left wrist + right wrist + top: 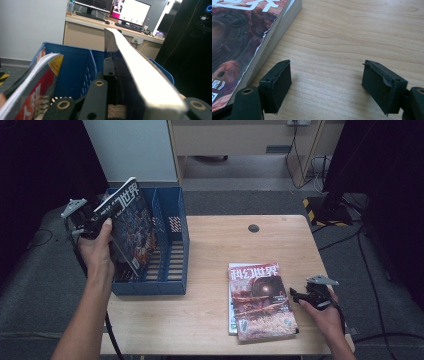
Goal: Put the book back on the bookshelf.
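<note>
The left tool (102,215) is clamped on the upper edge of a magazine (131,227), its jaws pressed against the two covers near the spine corner. In the left gripper view that magazine (140,67) runs away from the jaws as a pale, narrow edge, tilted, with the blue file rack (75,67) just beyond and below it. The held magazine stands nearly upright in the rack's left compartment, leaning a little, its lower end down among the slats. To the left of the jaws, another magazine (32,82) with a red and yellow cover leans in the rack (172,245), close beside the tool. The rack sits at the left end of the table (225,240).

The right tool (299,296) lies low over the table with its jaws spread and only bare wood (337,50) between them. Just left of its left jaw lies a stack of magazines (242,45), flat, not touched by the pads. In the high view this stack (261,301) rests near the front edge of the table, well apart from the rack.
</note>
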